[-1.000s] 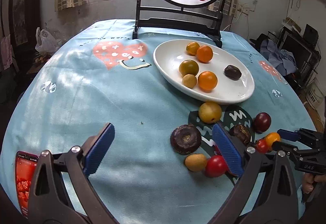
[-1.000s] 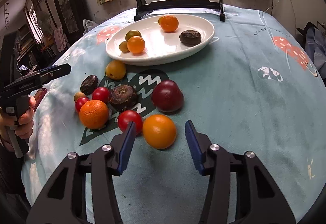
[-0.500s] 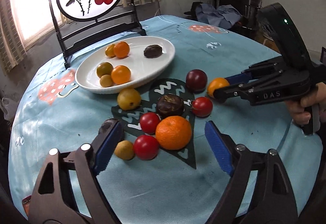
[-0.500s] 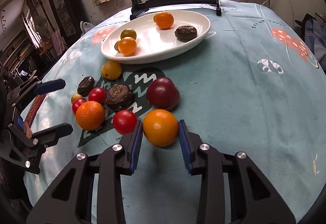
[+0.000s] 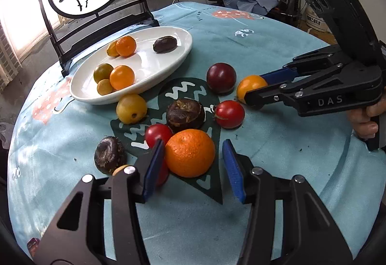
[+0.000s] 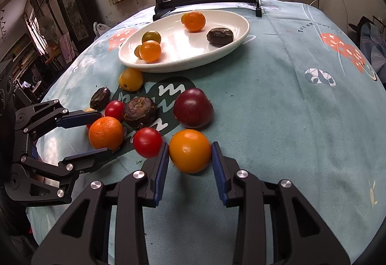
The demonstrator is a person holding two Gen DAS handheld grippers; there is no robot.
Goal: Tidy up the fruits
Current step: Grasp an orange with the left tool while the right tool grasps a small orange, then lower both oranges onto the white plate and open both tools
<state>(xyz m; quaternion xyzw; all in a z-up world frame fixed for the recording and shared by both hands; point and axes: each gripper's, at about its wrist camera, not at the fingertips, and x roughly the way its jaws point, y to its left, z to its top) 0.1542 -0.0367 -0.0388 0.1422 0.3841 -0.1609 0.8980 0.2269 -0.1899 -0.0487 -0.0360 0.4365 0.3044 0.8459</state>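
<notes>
From my left camera, the plate [image 5: 183, 47] sits at the far left, before the screen stand [image 5: 96, 21], holding six fruits. Just in front of its rim lies a plum [image 5: 131, 108]. Nearer, the water chestnut [image 5: 185, 114] sits between two tomatoes; the mandarin [image 5: 189, 152] lies before it. Something small hides behind my left finger, I think.

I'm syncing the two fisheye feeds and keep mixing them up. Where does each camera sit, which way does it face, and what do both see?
Left wrist: sits behind the left gripper, facing the white plate and painted screen; its open fingers flank the rough orange; a hand grips the right gripper.
Right wrist: sits behind the right gripper, facing the plate and window; its fingers clamp the smooth orange fruit; the left gripper shows at left.
Shared: the plate, dark red plum, both oranges.
</notes>
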